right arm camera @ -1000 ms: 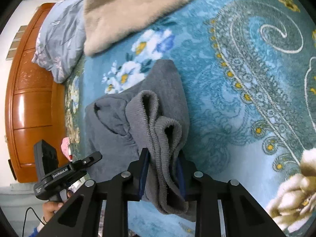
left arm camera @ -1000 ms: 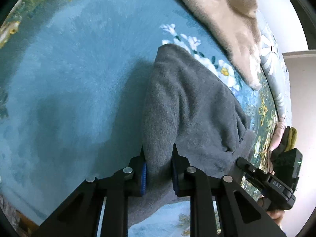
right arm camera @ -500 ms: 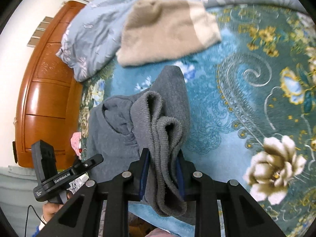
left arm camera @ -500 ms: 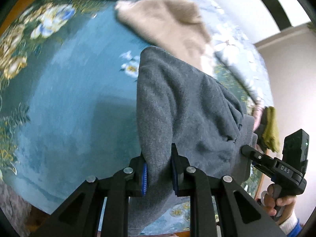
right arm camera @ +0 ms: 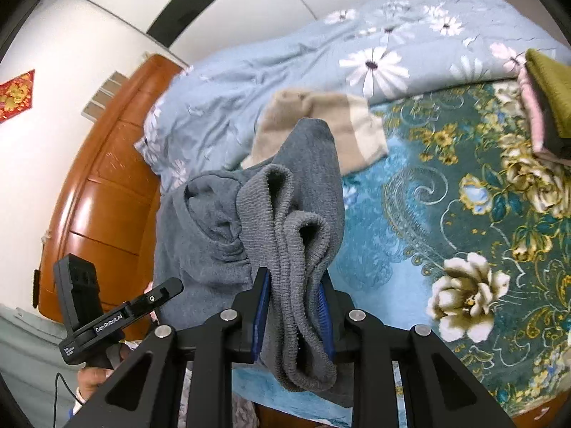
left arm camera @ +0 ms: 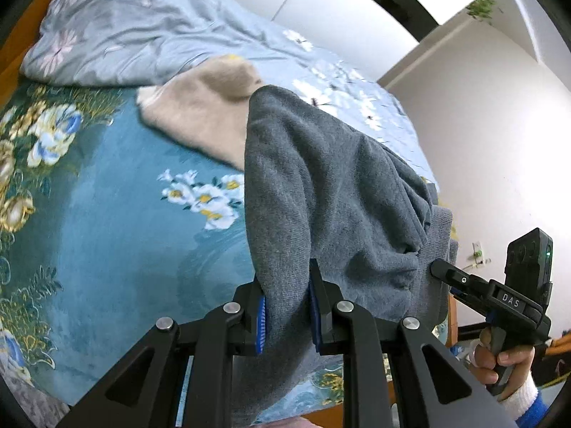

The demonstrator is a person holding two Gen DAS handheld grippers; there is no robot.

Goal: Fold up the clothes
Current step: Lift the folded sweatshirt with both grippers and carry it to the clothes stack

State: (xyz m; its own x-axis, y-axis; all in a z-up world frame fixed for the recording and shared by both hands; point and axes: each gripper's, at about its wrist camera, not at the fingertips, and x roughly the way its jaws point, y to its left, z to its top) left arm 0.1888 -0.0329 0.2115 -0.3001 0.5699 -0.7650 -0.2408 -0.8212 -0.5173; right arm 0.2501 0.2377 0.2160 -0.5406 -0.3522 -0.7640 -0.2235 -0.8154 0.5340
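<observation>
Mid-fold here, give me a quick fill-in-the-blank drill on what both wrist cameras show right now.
1. Both grippers are shut on the same ____ sweater.
2. The right gripper pinches the sweater's ribbed ____.
3. Behind the sweater, a ____ garment lies on the floral blanket.
4. In the right wrist view, the folded stack at the far right has an olive-____ piece on top.

Missing words: grey; hem; beige; green

Wooden headboard (right arm camera: 103,192), red wall decoration (right arm camera: 16,94), crumpled floral duvet (left arm camera: 150,32)
</observation>
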